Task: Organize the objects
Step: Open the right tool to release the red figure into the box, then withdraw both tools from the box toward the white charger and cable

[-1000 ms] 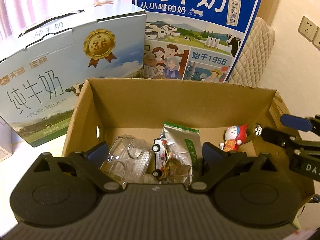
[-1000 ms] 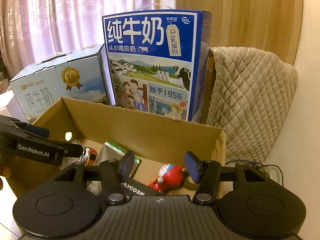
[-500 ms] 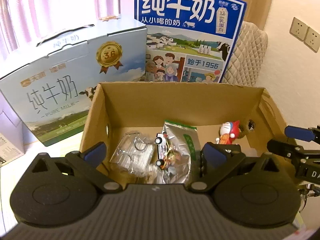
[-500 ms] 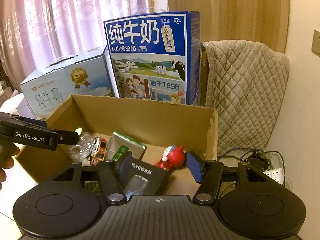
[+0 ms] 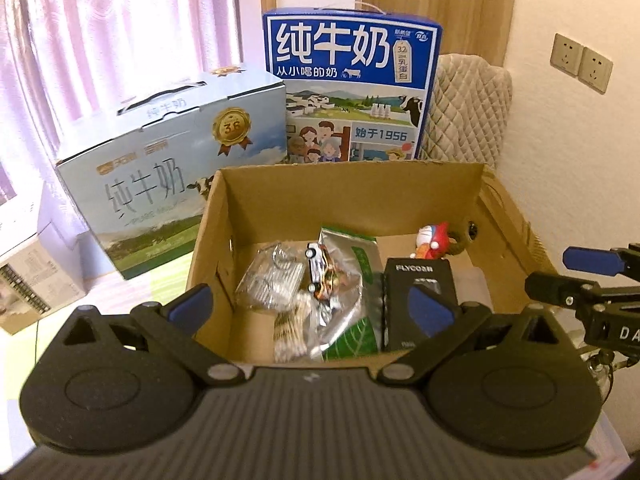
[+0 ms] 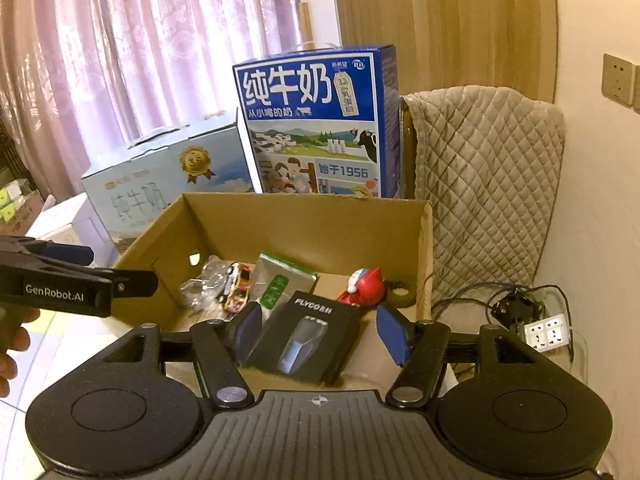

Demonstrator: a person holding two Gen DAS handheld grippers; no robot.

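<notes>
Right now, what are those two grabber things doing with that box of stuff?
A person holds a gripper in each hand, tidying small things into the cardboard box. The black shaver box lies inside it, beside the toy car, the green foil pouch and the red figurine. The right gripper is opening and touches nothing; the shaver box lies loose beneath its jaws. The left gripper is open and empty.

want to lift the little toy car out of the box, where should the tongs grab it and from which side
Grip the toy car across its narrow body, on the two long sides, coming down from above. It lies on top of the crinkly clear bag and the silver pouch, with its length running away from the left camera, so the sides look open. The cardboard box walls block any level approach.
</notes>
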